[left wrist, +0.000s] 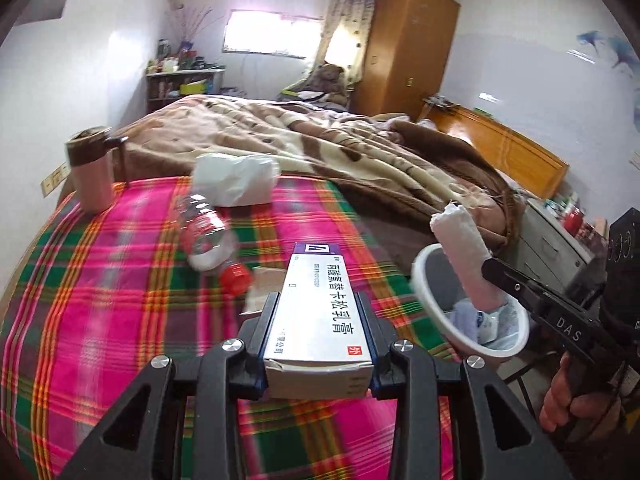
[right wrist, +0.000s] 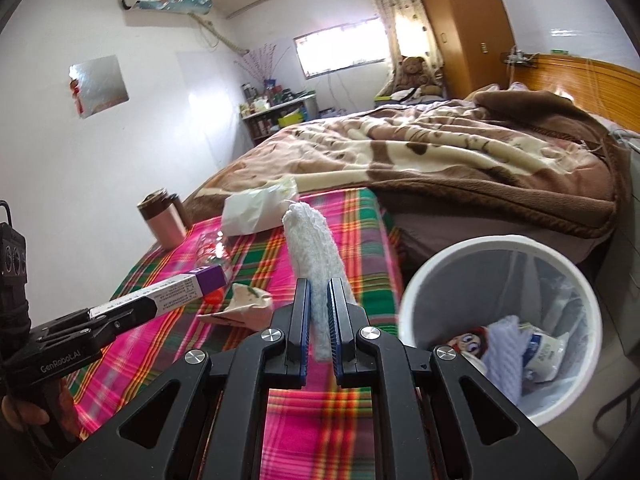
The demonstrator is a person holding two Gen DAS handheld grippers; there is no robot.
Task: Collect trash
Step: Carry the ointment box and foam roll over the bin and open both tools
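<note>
Plastic bottle [left wrist: 206, 236] motion-blurred; bin [right wrist: 420, 280] contents partly hidden; box [left wrist: 320, 312] small print unreadable

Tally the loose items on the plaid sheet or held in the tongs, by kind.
Medicine box: 1
Rolled white cloth: 1
Plastic bottle with red cap: 1
White plastic bag: 1
Pink thermos cup: 1
Crumpled paper wrapper: 1
Total: 6

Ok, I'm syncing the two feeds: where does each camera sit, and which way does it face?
Left wrist: on the left gripper, facing up the bed; it holds a box; right gripper and hand at the right edge.
Right wrist: on the right gripper, holding a white roll; left gripper at the left edge.
Shared: white bin, plaid cover, box, roll.
</note>
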